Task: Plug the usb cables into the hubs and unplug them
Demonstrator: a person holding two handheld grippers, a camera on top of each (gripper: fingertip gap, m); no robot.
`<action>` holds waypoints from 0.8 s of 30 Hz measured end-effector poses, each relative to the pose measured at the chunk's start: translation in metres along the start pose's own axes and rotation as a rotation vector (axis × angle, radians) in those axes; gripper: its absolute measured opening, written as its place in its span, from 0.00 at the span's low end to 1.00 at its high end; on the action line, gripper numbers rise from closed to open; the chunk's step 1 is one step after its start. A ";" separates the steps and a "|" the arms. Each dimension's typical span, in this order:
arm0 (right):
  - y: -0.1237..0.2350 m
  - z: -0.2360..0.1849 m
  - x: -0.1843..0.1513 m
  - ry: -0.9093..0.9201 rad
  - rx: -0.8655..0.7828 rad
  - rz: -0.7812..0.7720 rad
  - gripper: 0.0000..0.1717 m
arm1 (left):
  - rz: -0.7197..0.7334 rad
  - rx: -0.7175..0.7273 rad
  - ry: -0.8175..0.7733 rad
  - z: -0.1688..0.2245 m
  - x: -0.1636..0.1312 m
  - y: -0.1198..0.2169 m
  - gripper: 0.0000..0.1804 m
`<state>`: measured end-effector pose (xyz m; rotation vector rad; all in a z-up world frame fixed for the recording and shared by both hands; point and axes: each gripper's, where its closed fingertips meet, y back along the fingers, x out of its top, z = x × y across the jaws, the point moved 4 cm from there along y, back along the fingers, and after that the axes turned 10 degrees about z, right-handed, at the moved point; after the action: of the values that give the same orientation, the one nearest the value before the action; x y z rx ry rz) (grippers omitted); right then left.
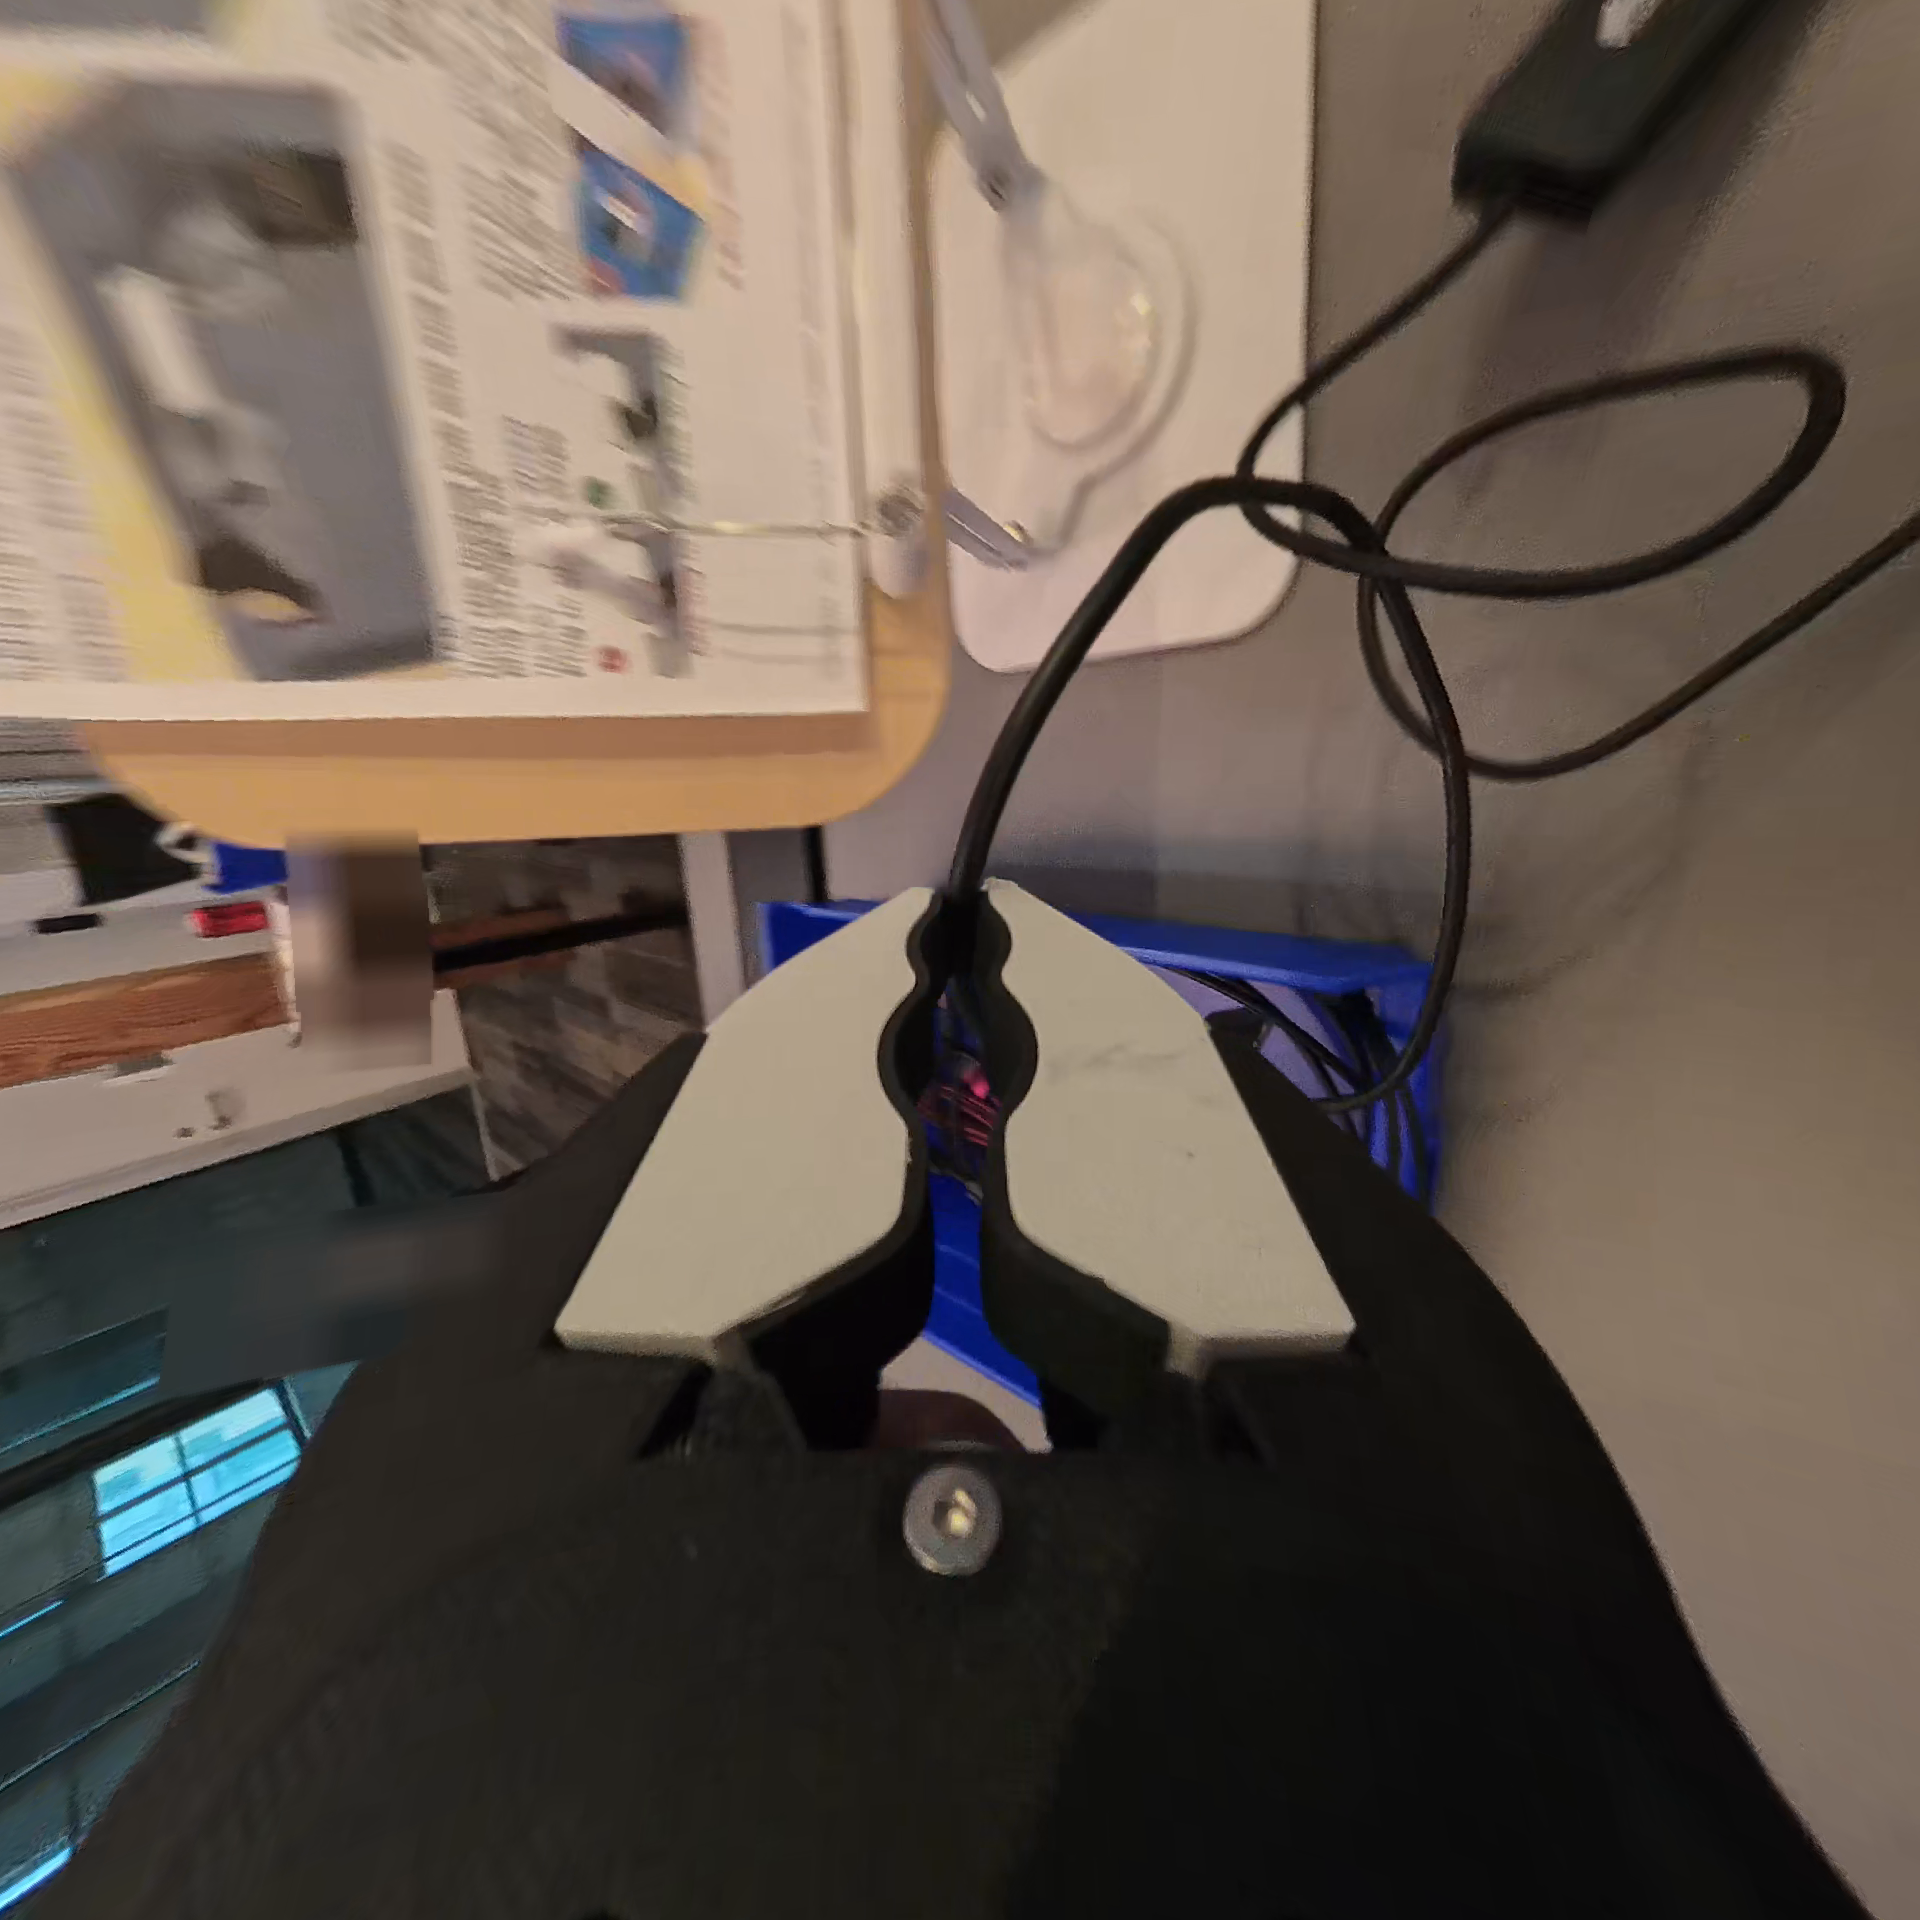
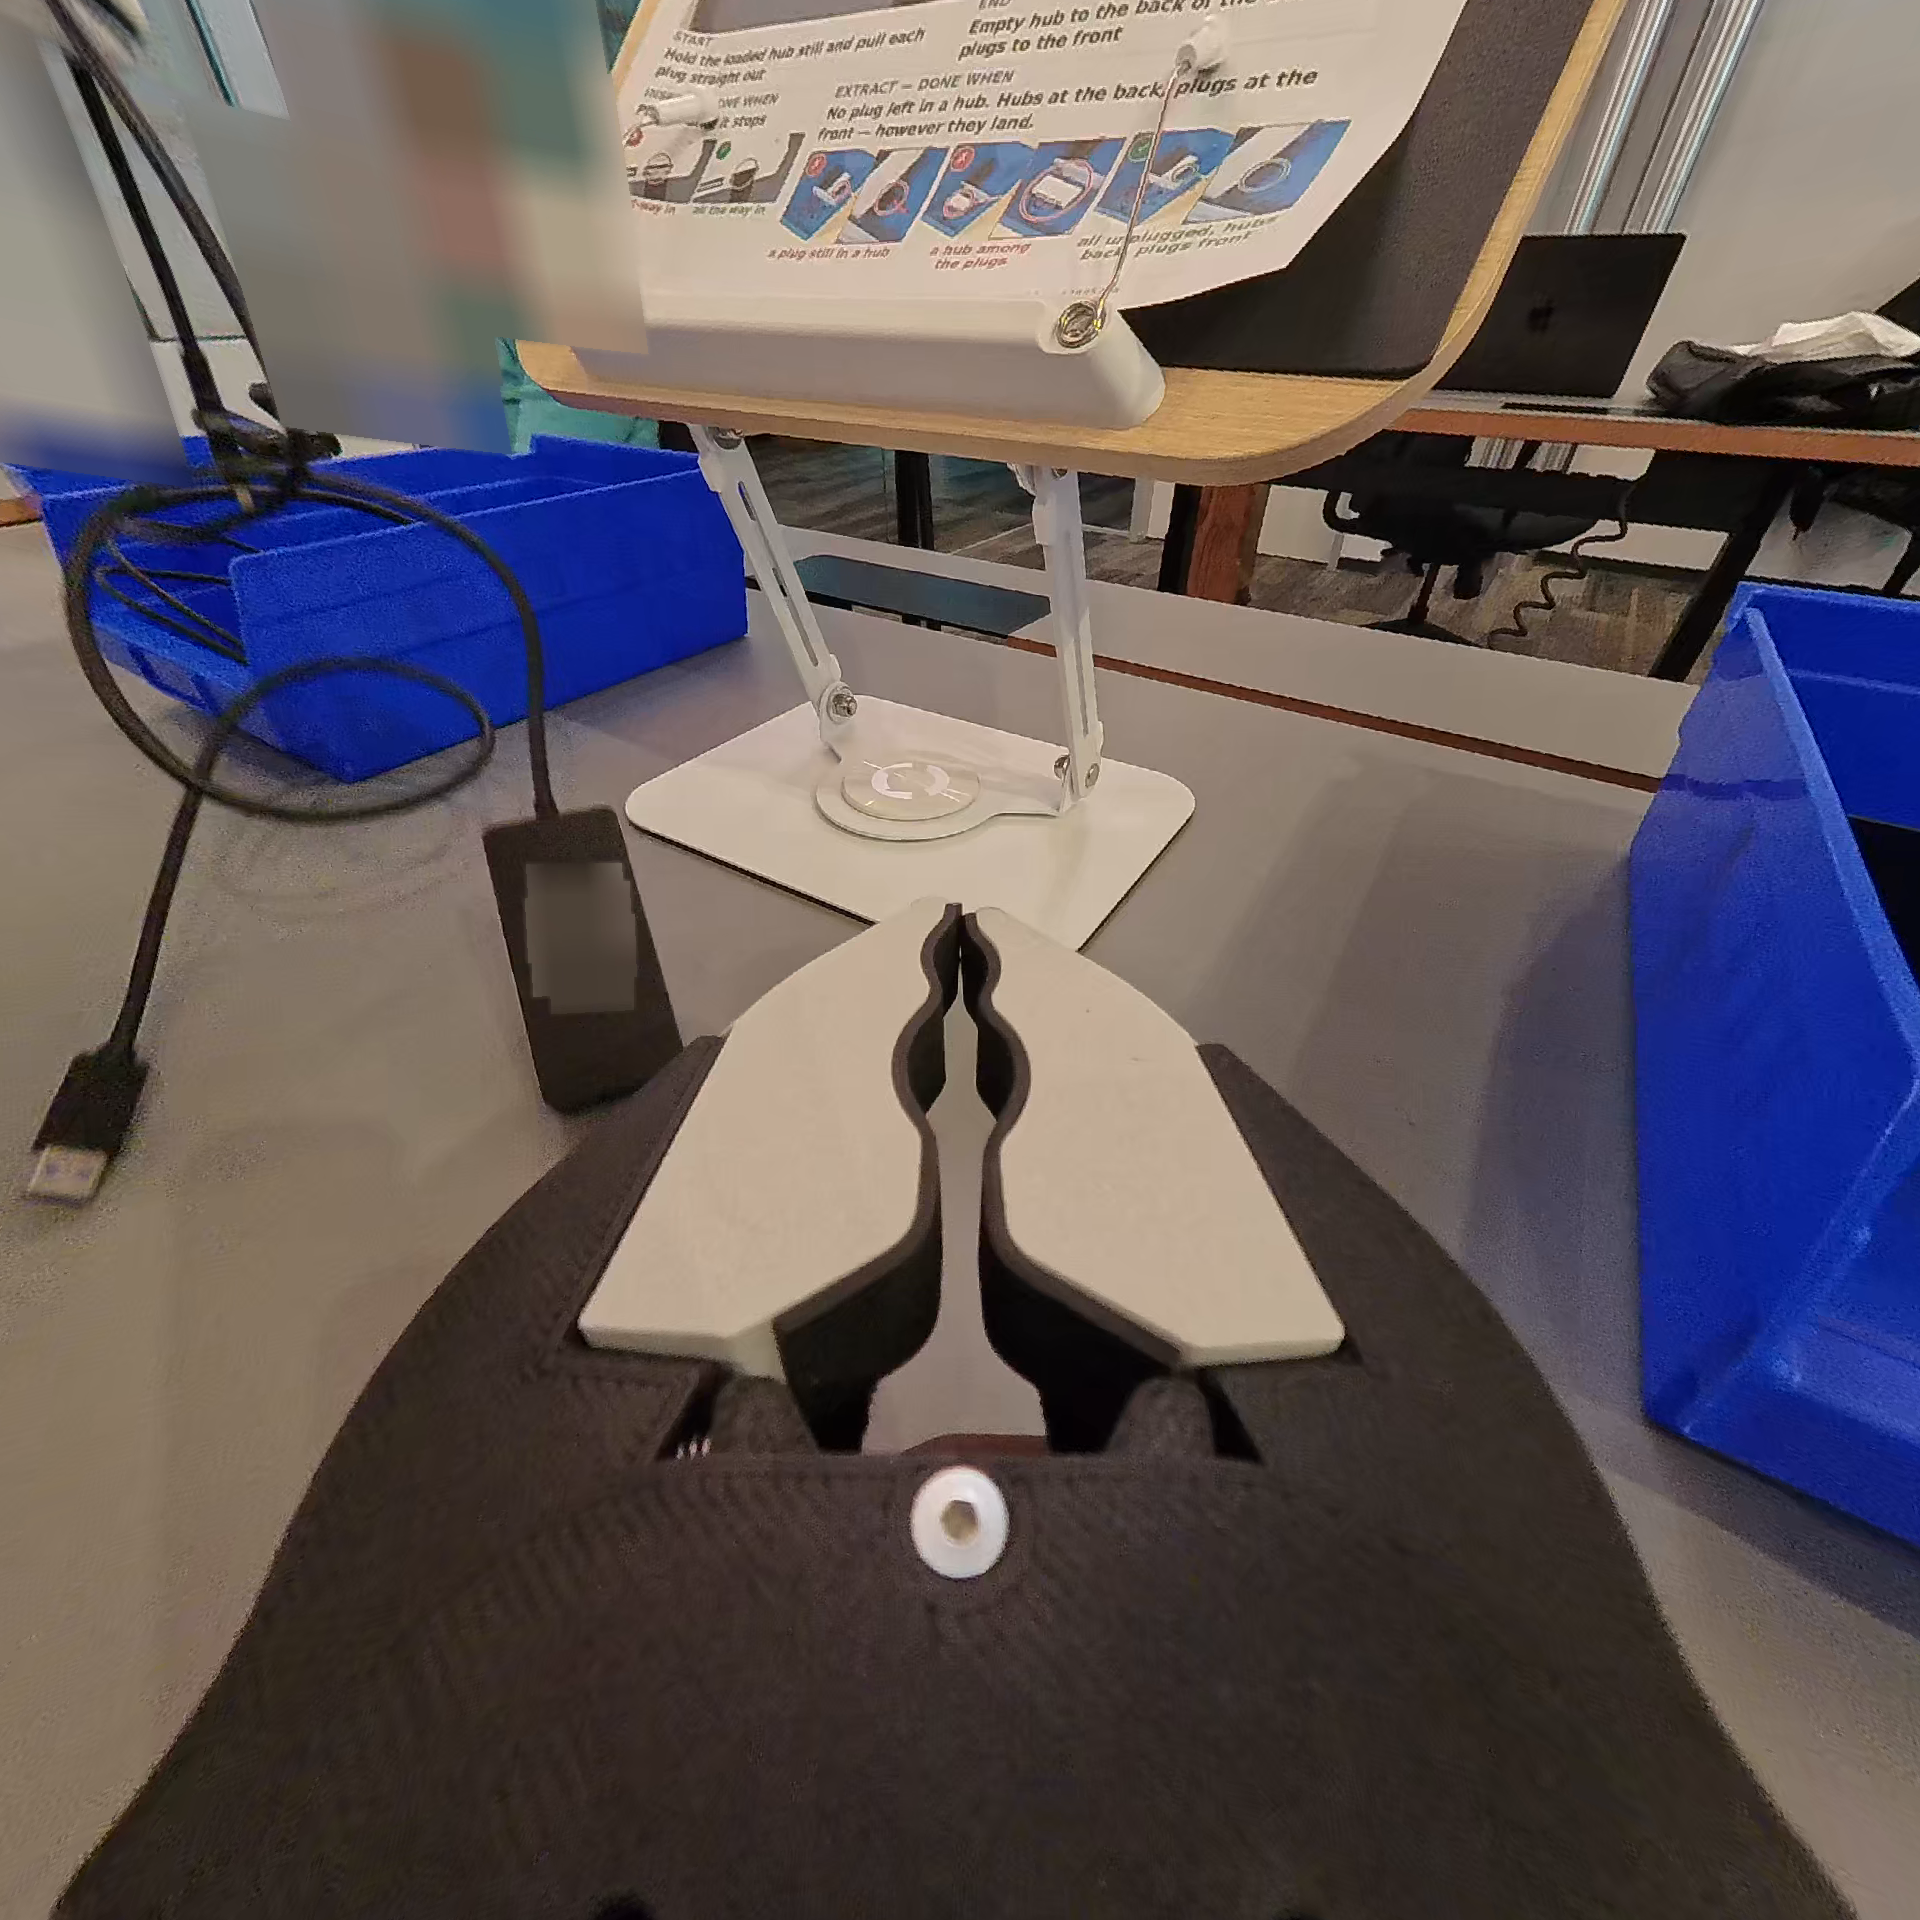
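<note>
L claw (image 1: 961,906): tips pinched on a black cable (image 1: 1049,665) right at the tip notch, pads pressed to it both sides. Cable rose from my tips, looped over the grey table (image 1: 1662,1039) and ran to a black hub (image 1: 1558,135) far beyond the stand base (image 1: 1226,582). Blue bin (image 1: 1299,966) sat just behind my tips, more black leads inside.

R claw (image 2: 961,920): pads pressed together, nothing between them, tips just short of the stand base (image 2: 1039,862).

Hub (image 2: 582,956): flat on table, just left of base, touching nothing of mine. Its lead (image 2: 312,727) coiled left of base; USB plug (image 2: 78,1132) lay loose on table, well left of hub.

Bin 1 (image 2: 468,623): behind-left of base. Bin 2 (image 2: 1787,1039): right of base.

Instr. sheet (image 2: 987,156): clipped on the tilted board above base.
</note>
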<state>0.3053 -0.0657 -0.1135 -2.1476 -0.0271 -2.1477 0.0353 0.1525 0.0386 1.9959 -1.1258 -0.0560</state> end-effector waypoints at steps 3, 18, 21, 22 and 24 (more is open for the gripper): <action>0.000 0.000 0.000 -0.003 0.000 0.002 0.00 | 0.031 0.102 -0.049 -0.016 0.023 0.028 0.02; 0.002 0.005 0.001 -0.014 -0.023 0.013 0.00 | 0.137 0.006 -0.221 0.036 0.156 -0.039 0.02; 0.004 0.007 0.002 -0.020 -0.034 0.018 0.00 | 0.107 -0.018 -0.242 0.061 0.158 -0.081 0.02; 0.004 0.008 0.002 -0.024 -0.037 0.021 0.00 | 0.124 -0.051 -0.226 0.073 0.159 -0.094 0.02; 0.006 0.011 0.003 -0.027 -0.045 0.022 0.00 | 0.118 -0.060 -0.231 0.091 0.157 -0.118 0.02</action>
<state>0.3166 -0.0705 -0.1113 -2.1903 0.0433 -2.1279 0.1741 0.0109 -0.0490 1.9013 -1.3705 -0.2620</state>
